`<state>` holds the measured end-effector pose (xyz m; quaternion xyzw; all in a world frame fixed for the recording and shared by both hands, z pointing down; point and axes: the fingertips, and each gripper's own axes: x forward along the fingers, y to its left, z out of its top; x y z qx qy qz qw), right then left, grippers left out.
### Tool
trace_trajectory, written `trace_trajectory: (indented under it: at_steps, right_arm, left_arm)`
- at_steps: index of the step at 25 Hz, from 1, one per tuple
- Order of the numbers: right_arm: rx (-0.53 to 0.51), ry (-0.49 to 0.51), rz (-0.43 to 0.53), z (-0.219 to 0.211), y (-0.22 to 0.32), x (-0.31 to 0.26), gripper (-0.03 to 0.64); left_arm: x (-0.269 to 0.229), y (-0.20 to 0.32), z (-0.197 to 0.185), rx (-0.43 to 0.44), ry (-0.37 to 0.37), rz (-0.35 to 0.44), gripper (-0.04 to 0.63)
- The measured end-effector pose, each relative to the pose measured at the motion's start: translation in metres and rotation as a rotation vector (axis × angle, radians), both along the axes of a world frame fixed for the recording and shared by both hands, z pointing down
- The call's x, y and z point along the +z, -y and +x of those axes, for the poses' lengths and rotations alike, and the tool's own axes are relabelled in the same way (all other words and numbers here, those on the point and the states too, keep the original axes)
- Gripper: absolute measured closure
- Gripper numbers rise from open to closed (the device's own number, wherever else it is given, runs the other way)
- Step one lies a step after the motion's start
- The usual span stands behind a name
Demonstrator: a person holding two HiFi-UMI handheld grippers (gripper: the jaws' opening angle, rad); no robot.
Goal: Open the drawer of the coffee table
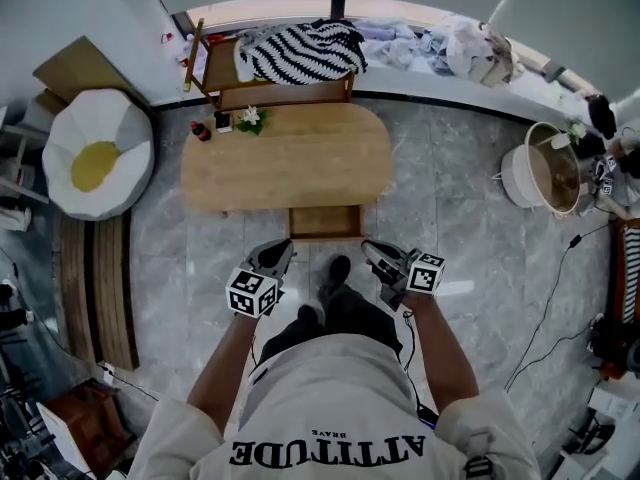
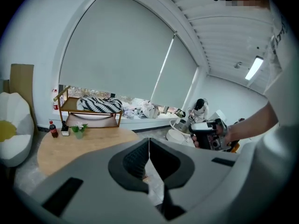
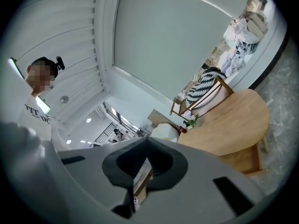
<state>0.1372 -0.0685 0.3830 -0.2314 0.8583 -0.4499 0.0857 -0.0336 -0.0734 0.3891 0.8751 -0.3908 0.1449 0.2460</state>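
The oval wooden coffee table (image 1: 285, 158) stands in the middle of the head view. Its drawer (image 1: 325, 222) sticks out from the near edge, and it also shows under the tabletop (image 3: 229, 125) as a box (image 3: 243, 160). My left gripper (image 1: 283, 250) hangs just in front of the drawer's left corner, clear of it, jaws together and empty (image 2: 149, 146). My right gripper (image 1: 368, 248) is level with it by the drawer's right corner, shut on nothing (image 3: 145, 160). It shows in a hand in the left gripper view (image 2: 210, 134). The person's feet are between the two.
A small dark bottle (image 1: 201, 130) and a potted plant (image 1: 249, 118) sit on the table's far left corner. Behind it is a wooden rack with a striped cloth (image 1: 300, 53). A white and yellow beanbag (image 1: 97, 158) is left, a white basket (image 1: 545, 173) right, cables on the floor.
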Motion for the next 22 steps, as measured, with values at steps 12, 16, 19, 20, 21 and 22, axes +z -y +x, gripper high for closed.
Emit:
trace_trajectory:
  at_steps: [12, 16, 19, 20, 21, 22]
  right_arm:
    - [0.059, -0.21, 0.193, -0.016, -0.076, -0.049, 0.598]
    - [0.095, -0.269, 0.237, -0.01, -0.097, -0.062, 0.598]
    - [0.109, -0.332, 0.267, -0.01, -0.115, -0.072, 0.598]
    - [0.115, -0.348, 0.276, -0.01, -0.121, -0.077, 0.598]
    - [0.12, -0.361, 0.284, -0.01, -0.125, -0.081, 0.598]
    - [0.126, -0.372, 0.293, -0.01, -0.128, -0.086, 0.598]
  left_arm:
    - [-0.048, -0.08, -0.03, 0.024, -0.03, 0.08, 0.575]
    - [-0.062, -0.104, -0.034, 0.039, -0.044, 0.087, 0.575]
    - [-0.074, -0.121, -0.035, 0.044, -0.056, 0.086, 0.575]
    - [-0.078, -0.126, -0.035, 0.044, -0.058, 0.086, 0.575]
    - [-0.082, -0.13, -0.036, 0.042, -0.06, 0.087, 0.575]
    - [-0.086, -0.133, -0.035, 0.038, -0.063, 0.091, 0.575]
